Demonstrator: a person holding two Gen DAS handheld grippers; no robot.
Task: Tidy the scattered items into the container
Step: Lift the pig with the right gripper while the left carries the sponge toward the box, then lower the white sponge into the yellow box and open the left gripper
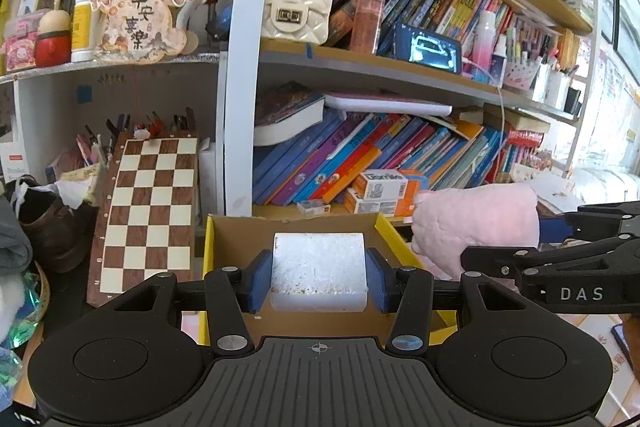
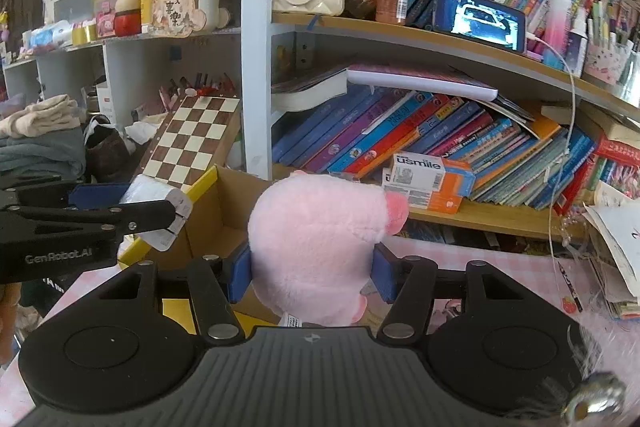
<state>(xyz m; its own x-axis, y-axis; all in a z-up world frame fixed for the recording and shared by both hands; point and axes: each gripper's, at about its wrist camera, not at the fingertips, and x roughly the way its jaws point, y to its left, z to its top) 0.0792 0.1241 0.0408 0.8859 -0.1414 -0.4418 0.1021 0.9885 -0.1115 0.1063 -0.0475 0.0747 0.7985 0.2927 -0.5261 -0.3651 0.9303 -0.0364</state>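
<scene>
Left gripper (image 1: 319,277) clamps a white packet (image 1: 319,267), right gripper (image 2: 312,273) a pink plush (image 2: 316,235), over the cardboard box (image 1: 296,227); next, fingers open to drop them in

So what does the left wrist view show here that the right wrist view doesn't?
Only the left wrist view shows the flat face of the white packet between the left gripper jaws, right over the open cardboard box.

Only the right wrist view shows the pink plush toy head-on in the right gripper, folded clothes at far left, and the pink checked tabletop.

Both show the box, the chessboard, the bookshelf, and both held items.
</scene>
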